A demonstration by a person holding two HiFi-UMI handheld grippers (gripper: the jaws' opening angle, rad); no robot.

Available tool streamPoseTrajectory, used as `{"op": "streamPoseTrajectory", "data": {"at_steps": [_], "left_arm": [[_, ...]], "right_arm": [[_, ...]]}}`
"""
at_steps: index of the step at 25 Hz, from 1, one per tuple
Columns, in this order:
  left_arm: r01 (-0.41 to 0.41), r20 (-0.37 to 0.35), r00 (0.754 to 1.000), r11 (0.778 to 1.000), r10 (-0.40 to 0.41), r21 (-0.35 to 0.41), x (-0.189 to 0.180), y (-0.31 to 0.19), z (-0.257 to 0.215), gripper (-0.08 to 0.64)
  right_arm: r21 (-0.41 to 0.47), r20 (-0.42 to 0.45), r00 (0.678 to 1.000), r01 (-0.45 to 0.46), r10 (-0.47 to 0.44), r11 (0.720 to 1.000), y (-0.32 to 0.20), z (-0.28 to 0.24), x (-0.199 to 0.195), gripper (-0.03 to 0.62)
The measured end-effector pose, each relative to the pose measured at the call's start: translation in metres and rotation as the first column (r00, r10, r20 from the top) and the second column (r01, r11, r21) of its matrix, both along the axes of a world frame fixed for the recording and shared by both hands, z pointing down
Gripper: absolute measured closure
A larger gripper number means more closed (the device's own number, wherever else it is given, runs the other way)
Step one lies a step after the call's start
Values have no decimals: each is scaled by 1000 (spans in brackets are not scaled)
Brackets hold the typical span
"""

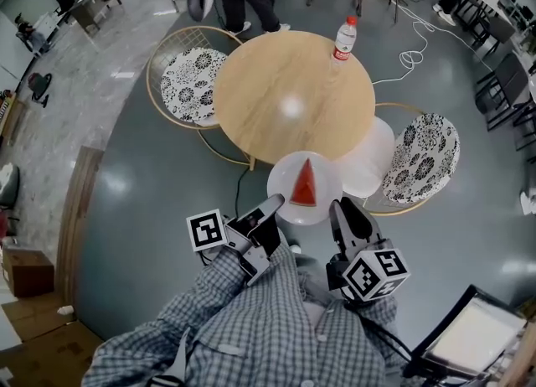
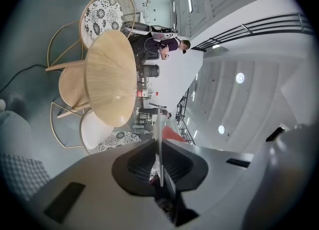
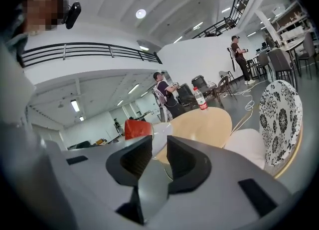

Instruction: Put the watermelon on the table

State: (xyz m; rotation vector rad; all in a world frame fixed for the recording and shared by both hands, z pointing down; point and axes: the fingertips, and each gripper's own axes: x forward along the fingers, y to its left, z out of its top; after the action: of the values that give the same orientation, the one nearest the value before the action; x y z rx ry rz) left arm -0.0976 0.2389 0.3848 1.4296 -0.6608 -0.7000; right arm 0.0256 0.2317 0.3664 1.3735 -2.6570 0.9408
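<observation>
A red wedge of watermelon [image 1: 305,184] stands on a round white plate [image 1: 285,180]. The plate hangs level just past the near edge of the round wooden table [image 1: 289,96]. My left gripper [image 1: 279,201] is shut on the plate's near left rim, and my right gripper [image 1: 335,205] is shut on its near right rim. In the left gripper view the thin white plate [image 2: 159,124] runs edge-on between the left gripper [image 2: 158,142] jaws, with the watermelon [image 2: 172,133] beyond. In the right gripper view the plate [image 3: 160,133] sits between the right gripper [image 3: 159,147] jaws, the watermelon [image 3: 138,128] to the left.
A water bottle [image 1: 343,39] with a red cap stands at the table's far right edge. Chairs with patterned cushions [image 1: 191,84] [image 1: 427,155] flank the table, and a white seat [image 1: 368,159] is tucked under its near right. A white cable [image 1: 412,50] lies on the floor; people stand beyond.
</observation>
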Motion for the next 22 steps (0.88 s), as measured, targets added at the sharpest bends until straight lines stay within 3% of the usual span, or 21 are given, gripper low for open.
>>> {"op": "streamPoseTrajectory", "data": {"at_steps": [9,22], "left_arm": [[-23,0,1000,1000,23,2,8,-7,-1,528],[-81,-7,997,997,81,-18,21,-38,1,529]], "right_arm": [[-7,58,997,-53,53,999,-8,2,10,499],[-8,25,994,-105,105,994,-33,4,23,505]]}}
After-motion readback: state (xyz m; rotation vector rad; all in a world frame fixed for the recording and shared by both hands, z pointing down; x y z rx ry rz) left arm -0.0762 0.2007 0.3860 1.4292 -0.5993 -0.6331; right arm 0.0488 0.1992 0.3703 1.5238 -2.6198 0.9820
